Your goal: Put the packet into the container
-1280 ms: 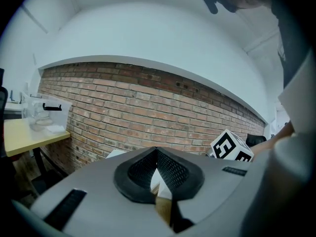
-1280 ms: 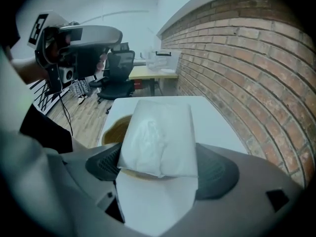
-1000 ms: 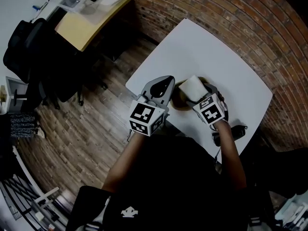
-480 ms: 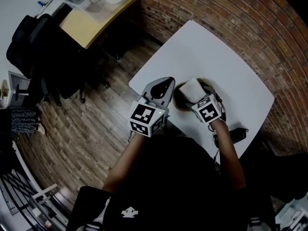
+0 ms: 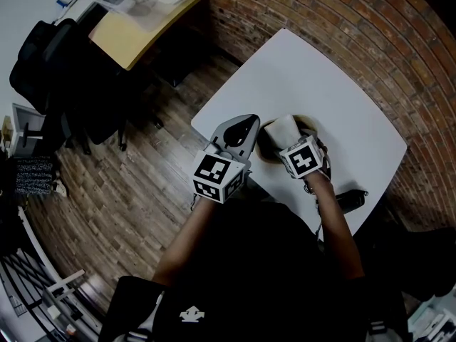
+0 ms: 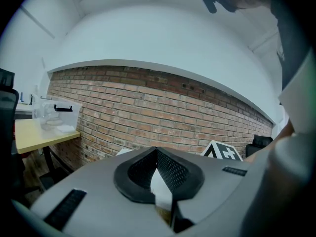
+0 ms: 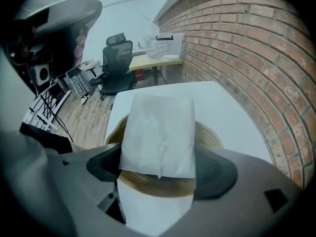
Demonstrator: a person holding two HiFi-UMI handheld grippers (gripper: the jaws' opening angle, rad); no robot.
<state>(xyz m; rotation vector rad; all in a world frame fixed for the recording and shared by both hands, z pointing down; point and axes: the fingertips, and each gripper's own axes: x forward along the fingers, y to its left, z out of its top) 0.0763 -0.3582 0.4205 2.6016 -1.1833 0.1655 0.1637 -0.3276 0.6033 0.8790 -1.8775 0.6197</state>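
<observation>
head view: the right gripper (image 5: pixel 291 142) hangs over the container (image 5: pixel 265 149); the left gripper (image 5: pixel 241 125) is just left of it. left gripper view: jaws together, empty. right gripper view: jaws, just closing slightly, clamp the packet (image 7: pixel 158 132), its long axis running far, directly above the container.

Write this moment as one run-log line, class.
right gripper: holding packet | packet: over container, not yet released | left gripper: fingers together, empty

A black device (image 5: pixel 349 199) lies on the white table (image 5: pixel 313 77) just behind the right gripper (image 5: pixel 288 140); a brick wall (image 5: pixel 370 27) stands ahead, a yellow desk (image 5: pixel 139 30) well to its left.
</observation>
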